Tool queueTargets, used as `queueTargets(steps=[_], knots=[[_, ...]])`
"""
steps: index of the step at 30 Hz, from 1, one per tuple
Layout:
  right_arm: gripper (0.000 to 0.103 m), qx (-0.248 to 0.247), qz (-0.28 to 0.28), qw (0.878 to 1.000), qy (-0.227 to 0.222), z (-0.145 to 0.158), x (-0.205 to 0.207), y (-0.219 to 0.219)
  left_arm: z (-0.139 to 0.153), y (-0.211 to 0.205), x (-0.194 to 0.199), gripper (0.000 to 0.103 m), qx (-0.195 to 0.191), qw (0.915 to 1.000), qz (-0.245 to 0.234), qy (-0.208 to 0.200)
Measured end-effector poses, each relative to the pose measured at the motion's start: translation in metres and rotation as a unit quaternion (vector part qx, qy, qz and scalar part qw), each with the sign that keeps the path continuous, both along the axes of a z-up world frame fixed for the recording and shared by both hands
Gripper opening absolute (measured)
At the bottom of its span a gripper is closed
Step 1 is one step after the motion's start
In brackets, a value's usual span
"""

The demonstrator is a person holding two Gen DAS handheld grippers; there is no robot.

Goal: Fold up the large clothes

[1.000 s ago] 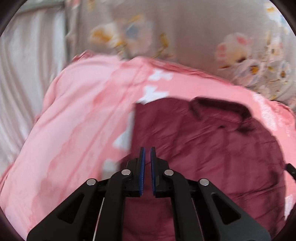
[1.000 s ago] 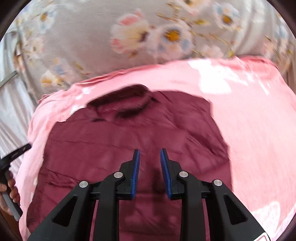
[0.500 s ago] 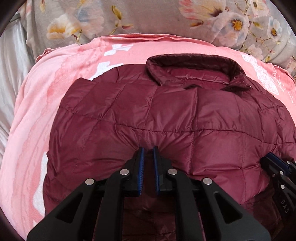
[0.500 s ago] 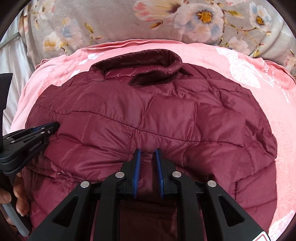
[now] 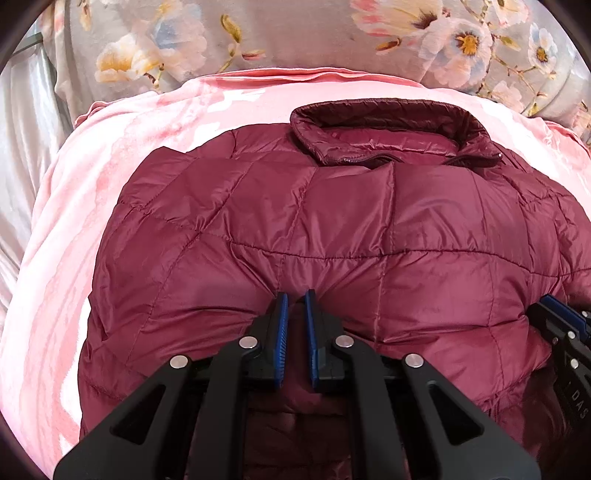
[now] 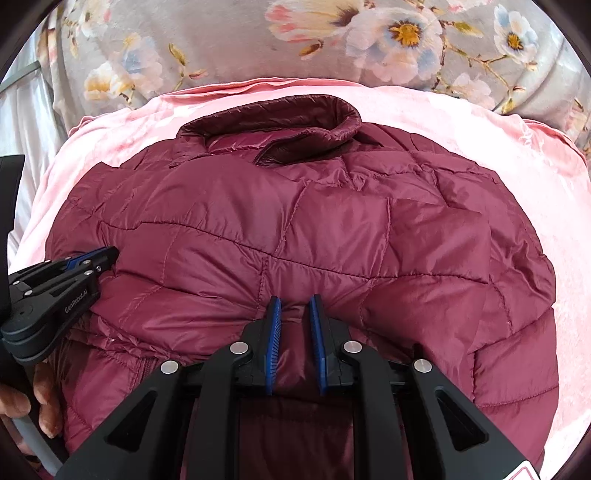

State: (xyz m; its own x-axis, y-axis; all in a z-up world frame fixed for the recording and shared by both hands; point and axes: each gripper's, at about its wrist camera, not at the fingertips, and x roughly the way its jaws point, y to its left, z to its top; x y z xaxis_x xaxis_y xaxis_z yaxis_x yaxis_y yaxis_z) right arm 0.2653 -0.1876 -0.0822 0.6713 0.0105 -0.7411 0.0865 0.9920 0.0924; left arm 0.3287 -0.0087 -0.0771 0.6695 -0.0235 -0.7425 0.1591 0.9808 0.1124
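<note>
A maroon quilted puffer jacket (image 5: 332, 221) lies on a pink blanket (image 5: 66, 258), collar (image 5: 388, 125) at the far end. Its near part is folded up over the body. My left gripper (image 5: 294, 295) is shut on the folded edge, fabric pinched between the blue pads. My right gripper (image 6: 295, 301) is shut on the same edge further right, with a thicker bunch of fabric (image 6: 295, 354) between its pads. The jacket (image 6: 295, 229) fills the right wrist view. Each gripper shows in the other's view: the right one (image 5: 546, 314), the left one (image 6: 92, 258).
A grey floral cushion or cover (image 5: 295, 33) stands behind the blanket and also shows in the right wrist view (image 6: 258, 40). Pale satin sheet (image 5: 22, 122) lies to the left. The person's hand (image 6: 33, 398) holds the left gripper's handle.
Both grippers have carried the jacket's near edge up and forward over its body, toward the collar. The right pads have closed from an open gap onto the fabric.
</note>
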Motion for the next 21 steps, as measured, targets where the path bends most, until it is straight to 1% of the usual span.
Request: queueTargets(steps=[6, 7, 9, 10, 11, 13, 14, 15, 16, 18, 20, 21], knots=[[0.016, -0.017, 0.012, 1.0, 0.009, 0.001, -0.006, 0.004, 0.002, 0.001, -0.009, 0.01, 0.011, 0.9998, -0.012, 0.007], [0.016, -0.014, 0.014, 1.0, 0.011, 0.002, -0.008, 0.003, 0.004, 0.002, -0.011, 0.01, 0.01, 0.9998, -0.014, 0.01], [0.019, 0.002, 0.017, 1.0, 0.018, 0.007, -0.01, -0.001, 0.013, 0.006, -0.014, 0.01, -0.009, 0.9996, -0.016, 0.021], [0.025, 0.025, 0.017, 0.999, 0.022, 0.012, -0.01, -0.007, 0.019, 0.009, -0.014, 0.014, -0.022, 0.9992, -0.02, 0.025], [0.029, 0.043, 0.018, 0.999, 0.021, 0.017, -0.01, -0.012, 0.031, 0.011, -0.013, 0.02, -0.041, 0.9987, -0.024, 0.021], [0.042, 0.08, 0.012, 0.997, 0.009, 0.03, -0.005, -0.023, 0.05, 0.013, -0.008, 0.057, -0.069, 0.9972, -0.029, 0.007], [0.044, 0.101, 0.002, 0.995, -0.001, 0.04, 0.001, -0.032, 0.066, 0.014, -0.001, 0.065, -0.095, 0.995, -0.029, -0.006], [0.045, 0.126, -0.005, 0.992, -0.009, 0.047, 0.007, -0.04, 0.075, 0.013, 0.007, 0.072, -0.11, 0.9934, -0.028, -0.013], [0.045, 0.149, -0.01, 0.989, -0.015, 0.053, 0.013, -0.046, 0.081, 0.012, 0.016, 0.075, -0.122, 0.9921, -0.027, -0.015], [0.047, 0.212, -0.023, 0.977, -0.031, 0.063, 0.032, -0.064, 0.09, 0.006, 0.048, 0.076, -0.146, 0.989, -0.02, -0.002], [0.048, 0.243, -0.039, 0.969, -0.041, 0.065, 0.052, -0.078, 0.084, 0.001, 0.085, 0.076, -0.176, 0.9837, -0.012, 0.035], [0.049, 0.249, -0.042, 0.967, -0.042, 0.064, 0.06, -0.082, 0.078, 0.0, 0.102, 0.076, -0.189, 0.9804, -0.004, 0.055]])
